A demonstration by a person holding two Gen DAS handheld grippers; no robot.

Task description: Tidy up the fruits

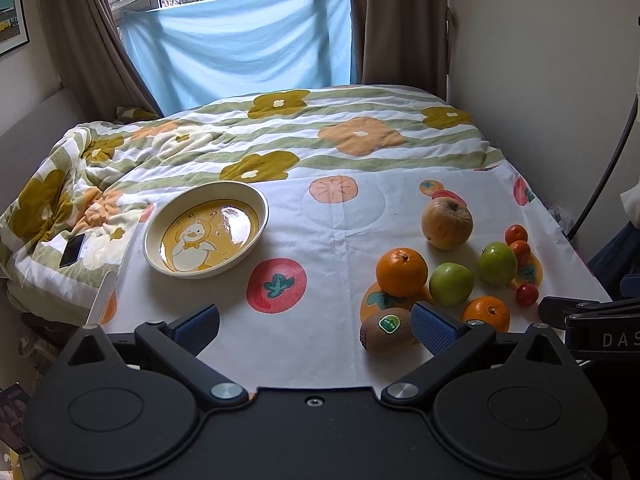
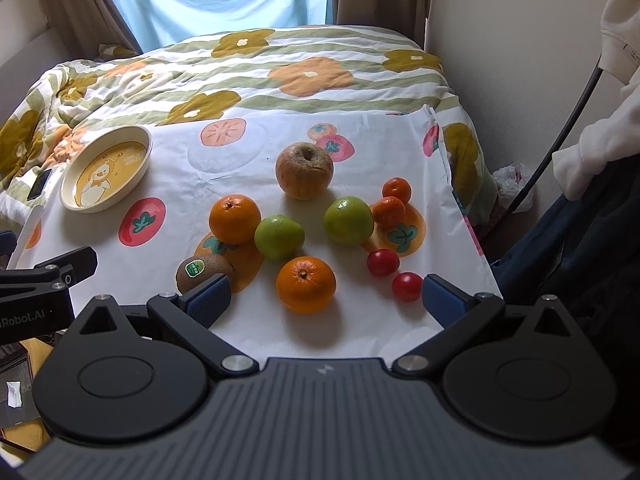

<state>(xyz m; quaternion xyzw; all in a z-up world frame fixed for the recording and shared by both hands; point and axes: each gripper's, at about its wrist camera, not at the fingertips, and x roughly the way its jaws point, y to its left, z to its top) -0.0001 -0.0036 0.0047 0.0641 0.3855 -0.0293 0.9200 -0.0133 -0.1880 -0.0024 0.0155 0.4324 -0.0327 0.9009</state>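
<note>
Fruits clustered at centre frame on the printed cloth over the bed: kiwi, oranges, green apples. Duck plate empty at upper left, phone beyond. Left tongs and right tongs both spread wide, grasping nothing.

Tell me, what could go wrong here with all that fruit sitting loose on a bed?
Round fruit may roll: the cherry tomatoes lie near the cloth edge, so a nudge from the open right gripper could send one off. The oranges and green apples sit packed together; reaching for one could knock its neighbours. The dish rests on soft bedding, so a dropped fruit might tip it.
</note>
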